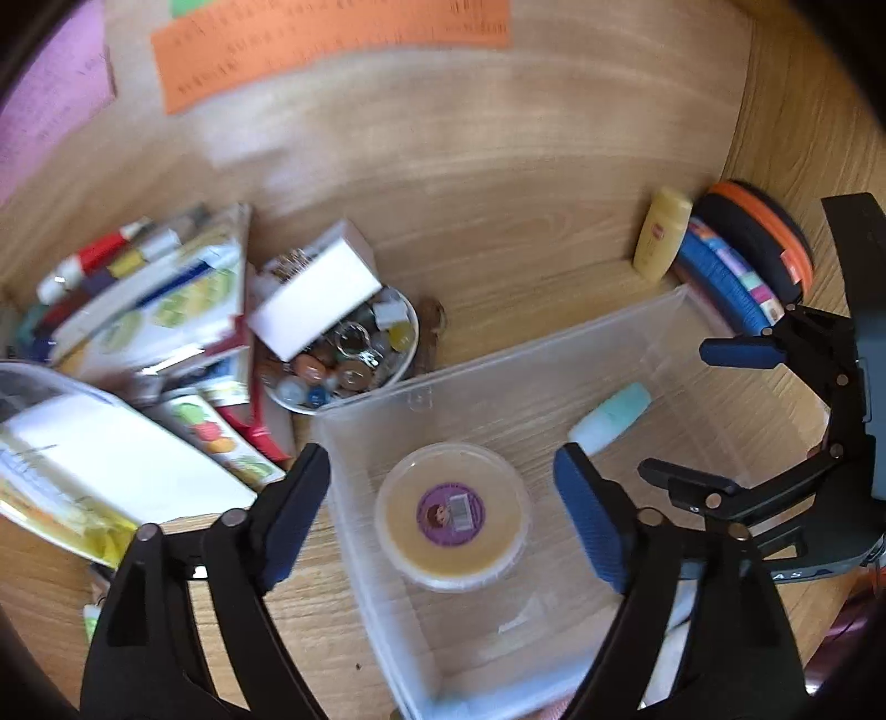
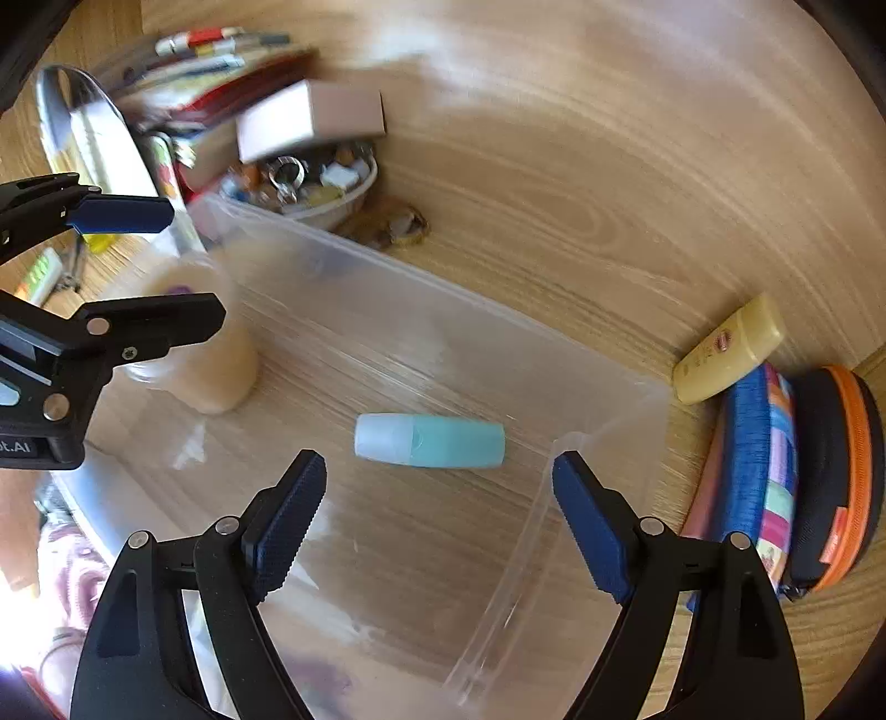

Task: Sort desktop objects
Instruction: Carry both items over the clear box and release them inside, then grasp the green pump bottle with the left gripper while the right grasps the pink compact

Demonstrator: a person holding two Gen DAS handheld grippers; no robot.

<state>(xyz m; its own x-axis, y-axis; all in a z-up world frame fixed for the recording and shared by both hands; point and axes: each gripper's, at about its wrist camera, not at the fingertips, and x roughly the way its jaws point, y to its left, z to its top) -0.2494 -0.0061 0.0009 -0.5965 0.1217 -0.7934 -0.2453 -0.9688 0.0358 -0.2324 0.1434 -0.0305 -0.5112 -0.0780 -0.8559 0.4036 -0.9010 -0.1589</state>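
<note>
A clear plastic bin [image 1: 382,387] stands on the wooden desk; it also shows in the right wrist view [image 2: 498,315]. Inside it lie a round tub with a cream lid and purple label [image 1: 451,515], also in the right wrist view [image 2: 205,343], and a teal tube [image 1: 609,418], also in the right wrist view [image 2: 429,439]. My left gripper [image 1: 443,507] is open above the tub, empty. My right gripper [image 2: 440,509] is open above the bin just short of the teal tube, empty; it also shows in the left wrist view [image 1: 714,415].
A bowl of small trinkets [image 1: 343,354] with a white box [image 1: 315,302] on it stands behind the bin. Books and packets [image 1: 155,310] pile at the left. A yellow bottle [image 1: 662,232] and a blue and an orange-black pouch [image 1: 747,260] sit at the right. Orange paper [image 1: 332,39] lies far back.
</note>
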